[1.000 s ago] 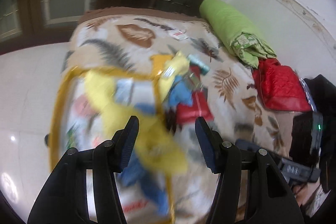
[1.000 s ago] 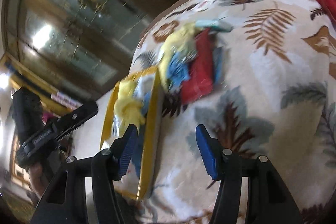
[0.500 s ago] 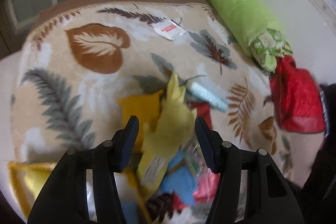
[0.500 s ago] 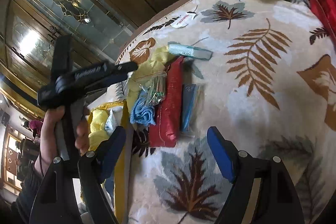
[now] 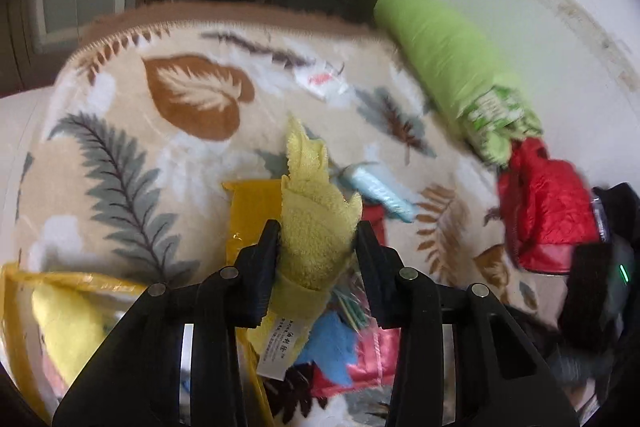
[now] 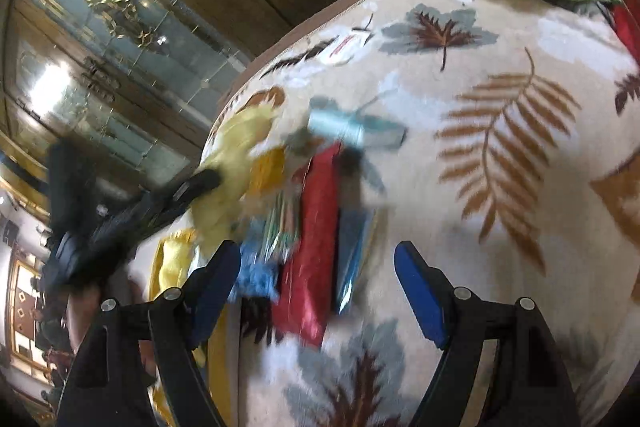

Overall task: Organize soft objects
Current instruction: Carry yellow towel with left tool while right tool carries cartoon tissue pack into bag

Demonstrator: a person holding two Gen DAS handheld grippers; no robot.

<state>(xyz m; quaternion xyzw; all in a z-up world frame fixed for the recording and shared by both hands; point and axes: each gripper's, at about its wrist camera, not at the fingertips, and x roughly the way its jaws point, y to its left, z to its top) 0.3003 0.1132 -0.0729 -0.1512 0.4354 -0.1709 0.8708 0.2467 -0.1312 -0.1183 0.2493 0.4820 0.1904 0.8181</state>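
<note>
yellow towel sits clamped between the jaws of the left gripper, its free end standing up above the fingertips and a white care label hanging below. it is held just above the leaf-print blanket, over the pile of small items. right gripper hovers with its blue-padded jaws wide apart, nothing between them. under it on the blanket lie one red packet, one blue cloth, one darker blue packet beside the red one, and one pale blue roll further up. one yellow-trimmed clear bag lies at the blanket's near left edge with one more yellow cloth inside. one green bundle and one red quilted item rest along the far right side. one small white sachet lies alone near the far edge. motion blur hides finer detail in the pile.
</note>
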